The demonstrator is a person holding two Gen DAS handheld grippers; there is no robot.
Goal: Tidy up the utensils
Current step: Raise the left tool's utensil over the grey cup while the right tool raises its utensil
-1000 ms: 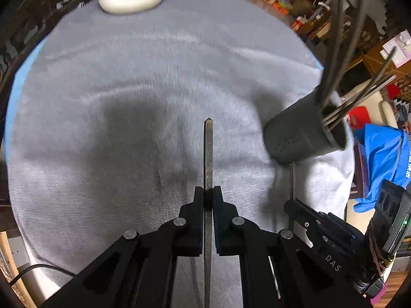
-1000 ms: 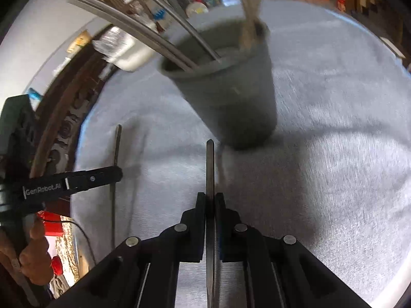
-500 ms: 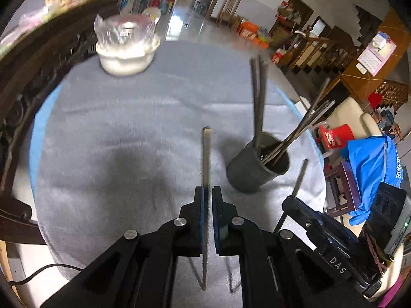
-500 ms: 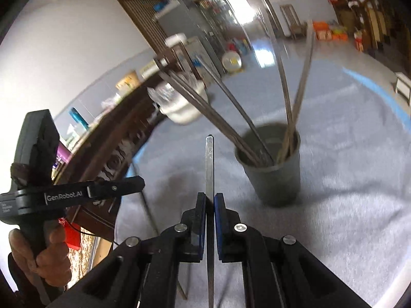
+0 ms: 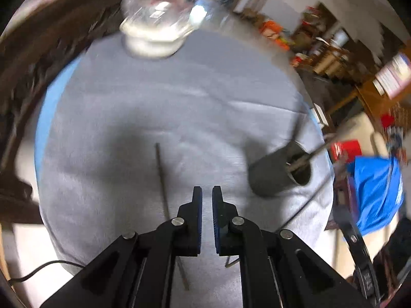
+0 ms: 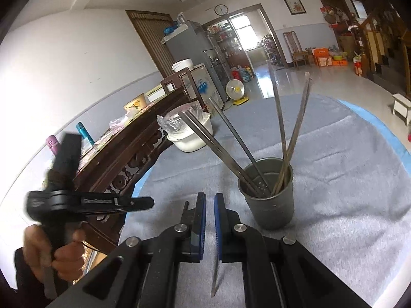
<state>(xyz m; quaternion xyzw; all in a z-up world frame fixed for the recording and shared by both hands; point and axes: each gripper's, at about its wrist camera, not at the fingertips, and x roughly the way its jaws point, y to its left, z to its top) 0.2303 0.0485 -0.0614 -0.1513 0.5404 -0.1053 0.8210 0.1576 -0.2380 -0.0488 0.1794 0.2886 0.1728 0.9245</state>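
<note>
Since half a second ago, both grippers have let go of the chopsticks they clamped.

**Left wrist view.** The loose chopstick now lies flat on the grey cloth, just left of the left gripper. Its far end points toward the white bowl at the back of the table, and its near end runs under the left finger. The jaws stand parted by a narrow gap with nothing between them. The dark utensil cup stands on the cloth to the right, apart from the gripper. The frame is motion-blurred, so finer detail is not readable.

**Right wrist view.** The right gripper likewise shows a narrow gap between its blue pads and grips nothing. A second chopstick appears below the gap, pointing down toward the cloth. Whether it is resting or falling cannot be told. The cup stands upright just right of the gripper and holds five or so standing chopsticks, leaning outward against the rim.

**Task status (judgement).** Two chopsticks are outside the cup, so the sort is incomplete. Each needs re-gripping and inserting.

**Appearance.** The chopsticks are long, thin, grey and metallic-looking.
</note>
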